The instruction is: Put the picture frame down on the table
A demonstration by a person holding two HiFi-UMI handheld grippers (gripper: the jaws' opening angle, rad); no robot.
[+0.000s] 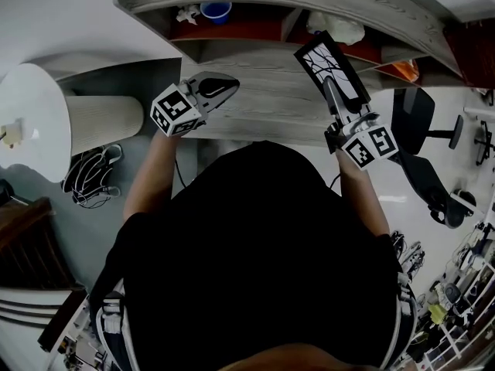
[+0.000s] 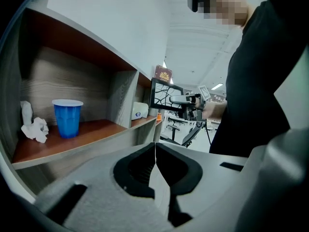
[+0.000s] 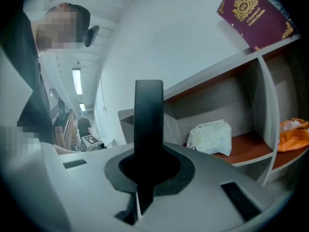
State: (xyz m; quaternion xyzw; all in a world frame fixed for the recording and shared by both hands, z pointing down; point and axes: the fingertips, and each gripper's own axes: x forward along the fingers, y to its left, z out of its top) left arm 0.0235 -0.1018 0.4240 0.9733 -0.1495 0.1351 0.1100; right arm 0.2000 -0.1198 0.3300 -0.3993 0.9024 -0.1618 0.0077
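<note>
The picture frame, black-edged with a black-and-white branch picture, hangs tilted above the grey wooden table at the right, in front of the shelf. My right gripper is shut on its lower edge. In the right gripper view the frame stands edge-on as a dark bar between the jaws of the right gripper. My left gripper hovers over the table's left part, shut with nothing in it; the left gripper has its jaws touching. From there the frame shows far off.
The shelf behind the table holds a blue cup beside crumpled tissue, a white bag and something orange. A red booklet lies on top. An office chair stands right, a white round top left.
</note>
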